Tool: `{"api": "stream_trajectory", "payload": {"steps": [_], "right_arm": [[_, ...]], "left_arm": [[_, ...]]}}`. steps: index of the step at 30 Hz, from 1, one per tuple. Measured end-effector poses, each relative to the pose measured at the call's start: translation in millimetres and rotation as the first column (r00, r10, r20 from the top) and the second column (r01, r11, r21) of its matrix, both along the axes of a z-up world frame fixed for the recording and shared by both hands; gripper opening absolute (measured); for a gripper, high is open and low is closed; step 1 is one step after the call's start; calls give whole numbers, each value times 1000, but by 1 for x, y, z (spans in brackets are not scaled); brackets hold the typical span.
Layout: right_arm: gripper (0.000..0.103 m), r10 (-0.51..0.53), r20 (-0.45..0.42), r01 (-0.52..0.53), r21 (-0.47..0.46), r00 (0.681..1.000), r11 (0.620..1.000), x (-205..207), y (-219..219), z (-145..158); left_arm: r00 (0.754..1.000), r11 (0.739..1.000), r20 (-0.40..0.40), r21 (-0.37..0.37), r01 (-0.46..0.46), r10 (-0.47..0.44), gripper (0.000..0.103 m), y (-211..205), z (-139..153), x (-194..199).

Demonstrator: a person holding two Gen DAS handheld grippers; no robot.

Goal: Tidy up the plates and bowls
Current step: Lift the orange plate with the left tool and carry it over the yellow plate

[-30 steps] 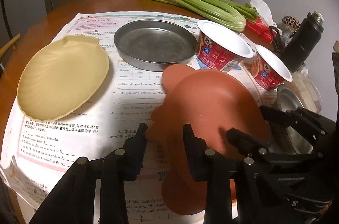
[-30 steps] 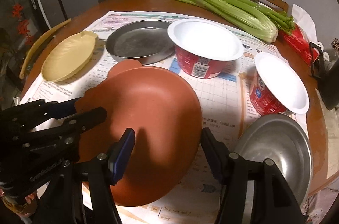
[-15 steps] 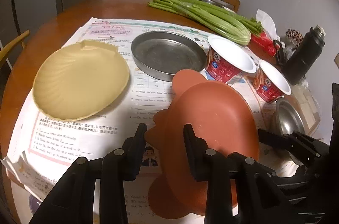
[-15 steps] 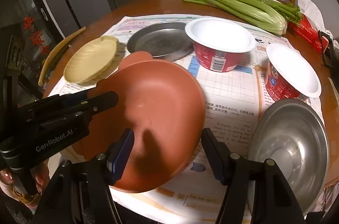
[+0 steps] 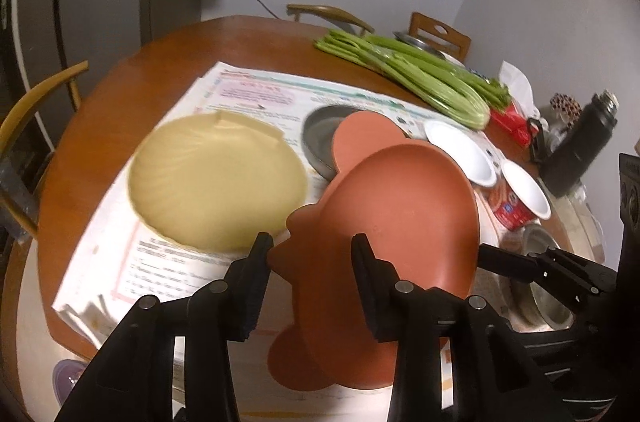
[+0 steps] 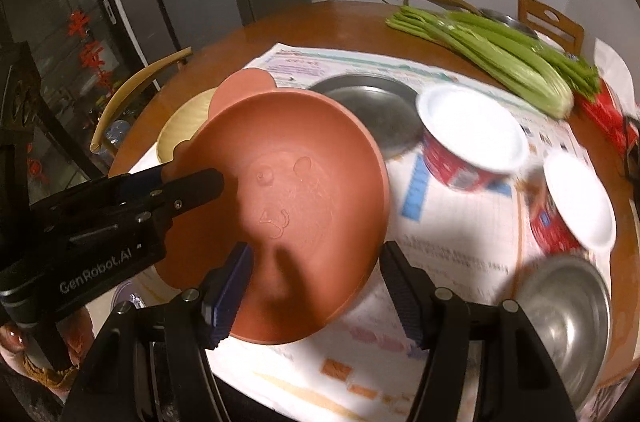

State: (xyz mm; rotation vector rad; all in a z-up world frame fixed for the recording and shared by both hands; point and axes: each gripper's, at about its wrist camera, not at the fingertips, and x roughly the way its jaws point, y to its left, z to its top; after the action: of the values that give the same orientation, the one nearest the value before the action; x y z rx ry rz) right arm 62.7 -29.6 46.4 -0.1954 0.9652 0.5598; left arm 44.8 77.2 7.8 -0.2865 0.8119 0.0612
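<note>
A terracotta bear-shaped plate [image 5: 400,222] is held tilted above the table; it also shows in the right wrist view [image 6: 296,190]. My left gripper [image 5: 312,254] is shut on the plate's ear tab; it shows in the right wrist view [image 6: 188,186] clamping the plate's left edge. My right gripper [image 6: 316,282] is open, its fingers either side of the plate's near rim. A cream shell-shaped plate [image 5: 216,178] lies to the left. A grey metal pan [image 6: 372,106] lies behind the plate.
Two red paper bowls [image 6: 472,134] [image 6: 576,210] stand on the right, with a steel bowl [image 6: 564,318] near the front edge. Celery [image 5: 408,74] and a black flask [image 5: 580,146] are at the back right. Newspaper [image 5: 248,90] covers the round wooden table. Chairs ring the table.
The terracotta plate has been lifted off the table and carried left, toward the cream plate. Both grippers have risen and pulled back with it.
</note>
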Motion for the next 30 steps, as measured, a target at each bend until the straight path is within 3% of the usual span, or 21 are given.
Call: {"api": "stream_trajectory", "payload": {"steps": [19,30], "right_arm": [[66,123,49,-125,26,991,992,45,102,30],[66,102,82,-103,7,991,995,64,130,21]], "left_arm": [[979,980,64,-62,-190,194,41,104,25,15],[975,975,39,-62,-214,216,42,123,16,39]]}}
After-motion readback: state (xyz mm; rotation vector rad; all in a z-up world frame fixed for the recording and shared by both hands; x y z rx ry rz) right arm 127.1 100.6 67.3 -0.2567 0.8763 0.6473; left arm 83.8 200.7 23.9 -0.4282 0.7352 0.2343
